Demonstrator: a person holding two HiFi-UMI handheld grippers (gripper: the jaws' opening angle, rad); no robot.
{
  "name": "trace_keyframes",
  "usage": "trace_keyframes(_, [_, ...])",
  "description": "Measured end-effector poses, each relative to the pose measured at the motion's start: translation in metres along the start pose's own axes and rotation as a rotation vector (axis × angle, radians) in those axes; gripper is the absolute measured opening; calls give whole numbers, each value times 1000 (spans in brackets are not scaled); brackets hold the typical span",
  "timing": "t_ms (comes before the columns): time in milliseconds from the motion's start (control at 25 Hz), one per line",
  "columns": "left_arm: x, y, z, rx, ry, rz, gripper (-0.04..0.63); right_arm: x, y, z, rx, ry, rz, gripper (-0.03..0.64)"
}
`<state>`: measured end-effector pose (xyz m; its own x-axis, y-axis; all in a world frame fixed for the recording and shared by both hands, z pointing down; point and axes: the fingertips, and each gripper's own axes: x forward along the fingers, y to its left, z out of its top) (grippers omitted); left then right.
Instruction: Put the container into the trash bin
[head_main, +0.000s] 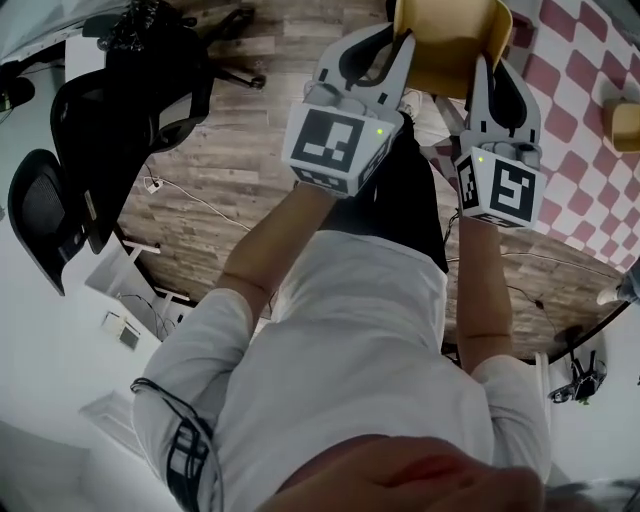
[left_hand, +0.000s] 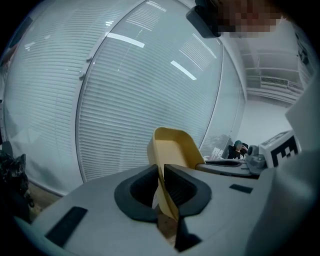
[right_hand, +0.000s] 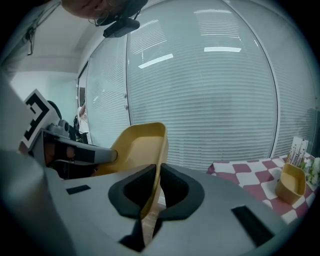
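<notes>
- The yellow container is in the air in front of the person, carried between both grippers, near the checkered table.
- The left hand-held gripper is nearly closed, pinching one side wall.
- The right hand-held gripper clamps the opposite wall.
- A smaller yellow tub sits on the table.
- Black office chairs stand on the wooden floor.

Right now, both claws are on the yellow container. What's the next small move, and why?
Probably keep both claws shut and turn to find the bin before letting go. The left claw and the right claw each pinch an opposite wall of the yellow container, held in the air above the wood floor. No trash bin shows in any view, so releasing here would likely drop it on the floor.
</notes>
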<state>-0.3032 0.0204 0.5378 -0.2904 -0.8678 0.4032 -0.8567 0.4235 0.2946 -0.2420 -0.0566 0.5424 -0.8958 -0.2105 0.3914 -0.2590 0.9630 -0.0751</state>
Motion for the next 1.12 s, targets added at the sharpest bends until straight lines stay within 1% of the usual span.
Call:
trace_keyframes(120, [20, 5, -18, -10, 24, -1, 61, 13, -11, -20, 17, 22, -13, 49])
trace_keyframes(600, [86, 41, -110, -36, 97, 15, 58, 71, -36, -126, 87, 92, -62, 48])
trace_keyframes(880, [117, 61, -161, -59, 130, 31, 55, 103, -45, -184, 81, 142, -75, 46])
trace_keyframes(1120, [144, 75, -198, -80, 150, 44, 54, 127, -54, -224, 79, 176, -79, 46])
